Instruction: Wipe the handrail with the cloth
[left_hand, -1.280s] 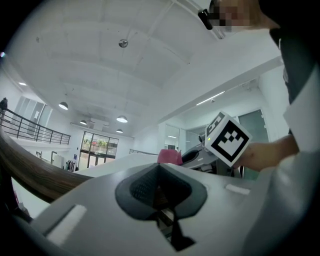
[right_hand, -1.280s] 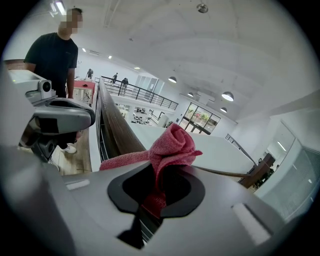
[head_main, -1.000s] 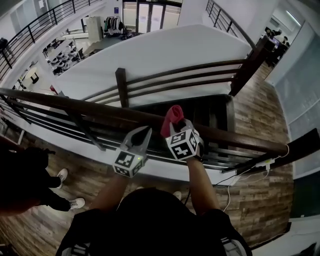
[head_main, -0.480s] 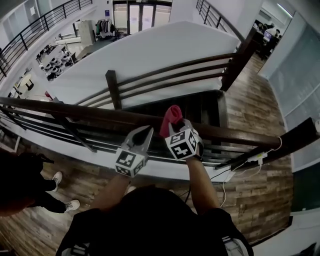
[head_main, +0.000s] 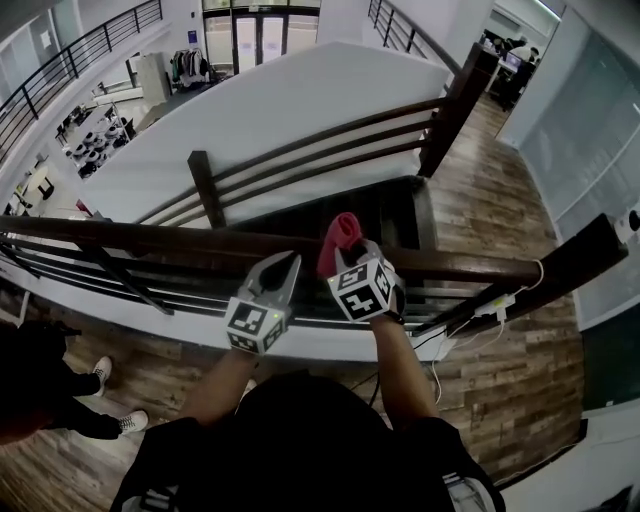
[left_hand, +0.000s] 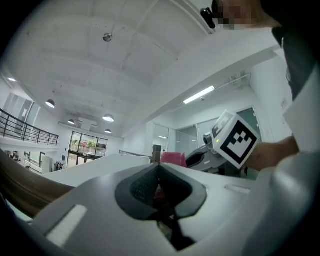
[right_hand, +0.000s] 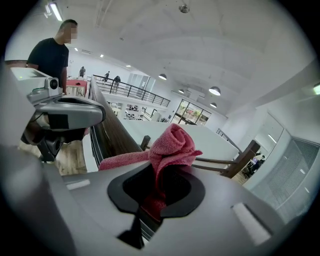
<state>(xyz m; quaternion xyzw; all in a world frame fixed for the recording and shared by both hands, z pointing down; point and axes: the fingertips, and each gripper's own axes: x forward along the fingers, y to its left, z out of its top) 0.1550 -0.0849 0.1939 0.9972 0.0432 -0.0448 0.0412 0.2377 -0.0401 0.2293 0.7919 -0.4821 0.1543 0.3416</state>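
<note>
The right gripper (head_main: 347, 262) pinches the red cloth (head_main: 340, 232) over the wooden handrail (head_main: 150, 234). Only the right gripper view shows the cloth bunched between the jaws. Beside it, the left gripper (head_main: 286, 266) has its jaws pressed together on nothing, as its own view shows.

Wooden floor (head_main: 510, 390), stairwell (head_main: 385, 205), perhaps desks (head_main: 85, 135) below.

Bright, even indoor light fell from round ceiling lamps (left_hand: 109, 118) above the handrail (head_main: 200, 238) and from glazed doors (head_main: 258, 40) beyond it. Fisheye distortion bowed the handrail; both gripper views showed dark rounded corners and a softly blurred near foreground.
</note>
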